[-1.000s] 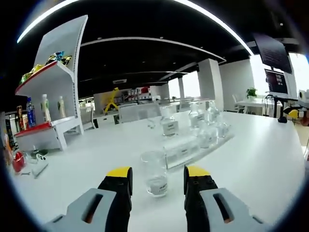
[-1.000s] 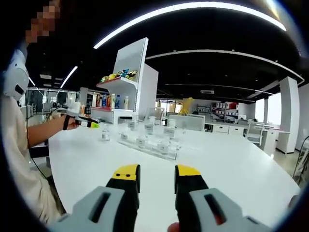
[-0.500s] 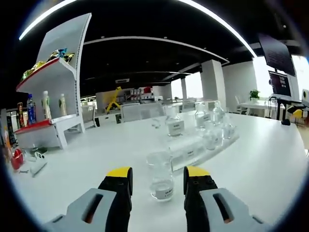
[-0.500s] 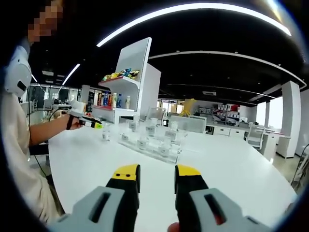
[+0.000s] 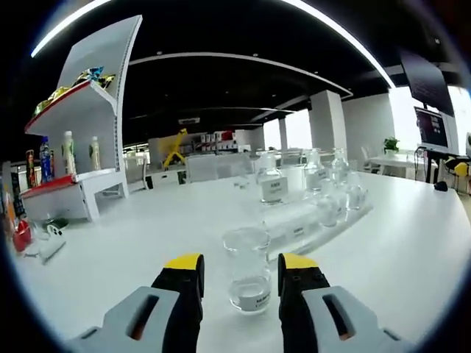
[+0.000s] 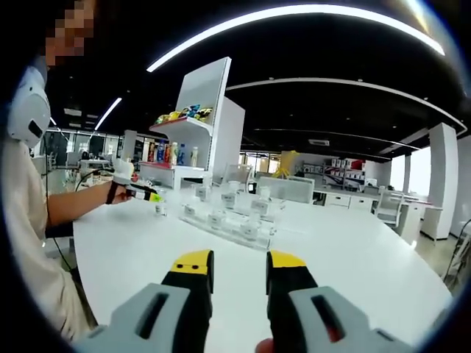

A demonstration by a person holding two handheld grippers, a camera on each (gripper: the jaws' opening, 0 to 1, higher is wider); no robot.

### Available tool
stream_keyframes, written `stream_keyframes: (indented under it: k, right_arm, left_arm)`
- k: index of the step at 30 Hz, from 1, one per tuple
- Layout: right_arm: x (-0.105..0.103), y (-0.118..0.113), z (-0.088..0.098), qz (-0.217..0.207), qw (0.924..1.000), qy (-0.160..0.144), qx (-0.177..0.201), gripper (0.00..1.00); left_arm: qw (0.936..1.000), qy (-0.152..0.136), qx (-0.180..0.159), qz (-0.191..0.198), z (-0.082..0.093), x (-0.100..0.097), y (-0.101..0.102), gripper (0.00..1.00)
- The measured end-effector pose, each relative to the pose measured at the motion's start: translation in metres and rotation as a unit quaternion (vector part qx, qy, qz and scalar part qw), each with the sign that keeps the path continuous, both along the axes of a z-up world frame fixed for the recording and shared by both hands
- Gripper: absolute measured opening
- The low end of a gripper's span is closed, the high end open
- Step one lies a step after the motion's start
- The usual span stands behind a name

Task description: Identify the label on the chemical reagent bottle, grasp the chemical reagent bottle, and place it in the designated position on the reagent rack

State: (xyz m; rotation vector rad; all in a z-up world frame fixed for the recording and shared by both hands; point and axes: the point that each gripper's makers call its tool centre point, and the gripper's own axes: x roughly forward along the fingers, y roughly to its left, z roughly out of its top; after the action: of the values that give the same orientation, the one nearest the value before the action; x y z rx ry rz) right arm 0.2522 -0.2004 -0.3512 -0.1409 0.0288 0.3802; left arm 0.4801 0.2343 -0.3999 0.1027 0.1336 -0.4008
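Left gripper (image 5: 232, 266) — jaws spread — has the upright reagent bottle (image 5: 248, 268) standing between its tips, rack (image 5: 309, 220) beyond; right gripper (image 6: 232, 262) sits far off.

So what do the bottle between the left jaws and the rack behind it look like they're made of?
The reagent bottle looks like clear glossy glass: the table shows through it, with a white label low down. The reagent rack looks like transparent acrylic, though glass is possible. The left gripper is open around the bottle.

A reagent bottle (image 5: 249, 270) stands on the table (image 5: 132, 243) before the reagent rack (image 5: 309, 217).
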Motion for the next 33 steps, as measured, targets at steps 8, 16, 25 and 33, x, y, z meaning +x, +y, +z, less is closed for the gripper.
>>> stream_keyframes:
  k: [8, 16, 25, 33]
  right_arm:
    - [-0.005, -0.006, -0.002, -0.01, 0.9999, 0.001, 0.001, 0.28]
    - [-0.007, -0.008, 0.002, -0.014, 0.9999, 0.0, -0.005, 0.28]
    - [-0.002, -0.008, 0.008, -0.014, 0.9999, -0.003, -0.002, 0.28]
    - [0.003, -0.007, 0.005, -0.013, 0.9999, 0.0, -0.001, 0.28]
  left_arm:
    - [0.9999, -0.009, -0.011, -0.005, 0.0, 0.0, -0.006, 0.38]
    - [0.9998, -0.008, -0.019, -0.003, -0.003, 0.002, -0.007, 0.38]
    - [0.9997, -0.001, -0.022, -0.007, -0.01, 0.004, -0.011, 0.36]
    - [0.9996, -0.006, -0.026, -0.007, -0.009, 0.003, -0.013, 0.35]
